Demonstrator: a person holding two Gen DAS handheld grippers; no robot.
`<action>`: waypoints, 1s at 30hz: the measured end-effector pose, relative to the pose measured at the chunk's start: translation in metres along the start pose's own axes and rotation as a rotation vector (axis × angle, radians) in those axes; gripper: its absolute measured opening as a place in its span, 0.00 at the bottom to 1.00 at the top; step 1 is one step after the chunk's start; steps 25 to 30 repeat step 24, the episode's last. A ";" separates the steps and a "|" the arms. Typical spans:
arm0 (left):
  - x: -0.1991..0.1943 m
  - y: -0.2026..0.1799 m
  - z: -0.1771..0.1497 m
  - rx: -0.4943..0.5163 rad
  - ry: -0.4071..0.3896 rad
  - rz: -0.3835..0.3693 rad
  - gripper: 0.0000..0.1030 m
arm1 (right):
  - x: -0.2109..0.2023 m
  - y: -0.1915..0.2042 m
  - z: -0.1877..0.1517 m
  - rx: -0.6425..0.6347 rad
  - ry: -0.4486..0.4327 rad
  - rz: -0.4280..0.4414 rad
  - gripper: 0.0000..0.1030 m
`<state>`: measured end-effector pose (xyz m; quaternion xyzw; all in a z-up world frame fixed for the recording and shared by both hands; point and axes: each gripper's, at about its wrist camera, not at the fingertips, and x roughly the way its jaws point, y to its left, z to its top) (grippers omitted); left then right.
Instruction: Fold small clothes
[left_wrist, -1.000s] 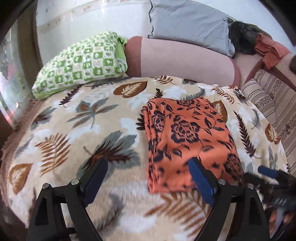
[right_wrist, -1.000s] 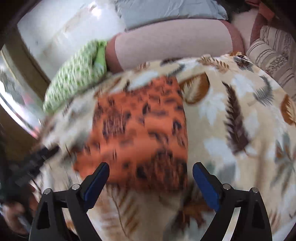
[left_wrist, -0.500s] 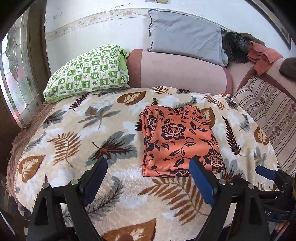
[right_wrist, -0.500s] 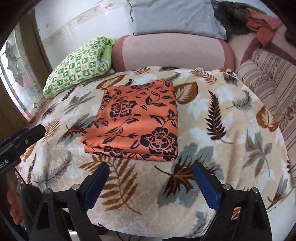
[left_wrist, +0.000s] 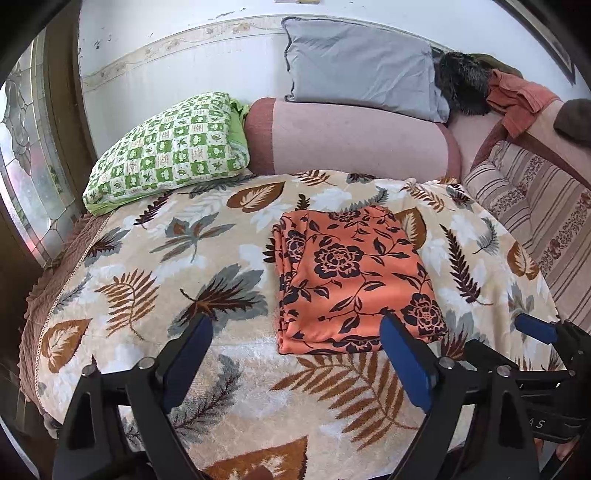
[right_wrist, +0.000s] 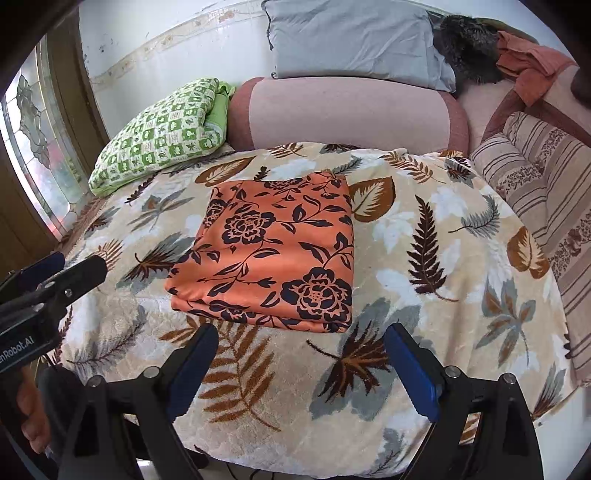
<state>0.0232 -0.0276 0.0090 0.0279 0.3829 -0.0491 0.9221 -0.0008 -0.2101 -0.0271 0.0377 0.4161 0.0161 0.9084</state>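
An orange cloth with black flowers (left_wrist: 351, 273) lies folded into a flat rectangle on the leaf-patterned blanket (left_wrist: 147, 266); it also shows in the right wrist view (right_wrist: 273, 254). My left gripper (left_wrist: 295, 354) is open and empty, held back above the bed's near edge, just short of the cloth's near left corner. My right gripper (right_wrist: 301, 365) is open and empty, also back from the cloth's near edge. Each gripper shows at the side of the other's view, the right one (left_wrist: 535, 328) and the left one (right_wrist: 55, 273).
A green checked pillow (left_wrist: 166, 151) lies at the back left. A pink bolster (left_wrist: 351, 136) and a grey pillow (left_wrist: 362, 66) stand behind the bed. A striped cushion (left_wrist: 535, 206) is on the right, a window (left_wrist: 22, 155) on the left.
Both grippers have pulled back and up from the folded cloth, so more of the bed shows. The cloth lies still, and both grippers stay open.
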 end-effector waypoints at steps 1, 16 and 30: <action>0.000 0.000 0.001 0.001 -0.002 0.008 0.92 | 0.000 0.000 0.001 -0.002 -0.001 -0.003 0.90; 0.012 -0.002 0.016 -0.018 0.019 -0.028 0.98 | 0.004 0.000 0.011 -0.027 -0.001 -0.039 0.90; 0.022 -0.007 0.024 -0.002 0.003 -0.042 1.00 | 0.012 -0.001 0.019 -0.038 0.008 -0.034 0.90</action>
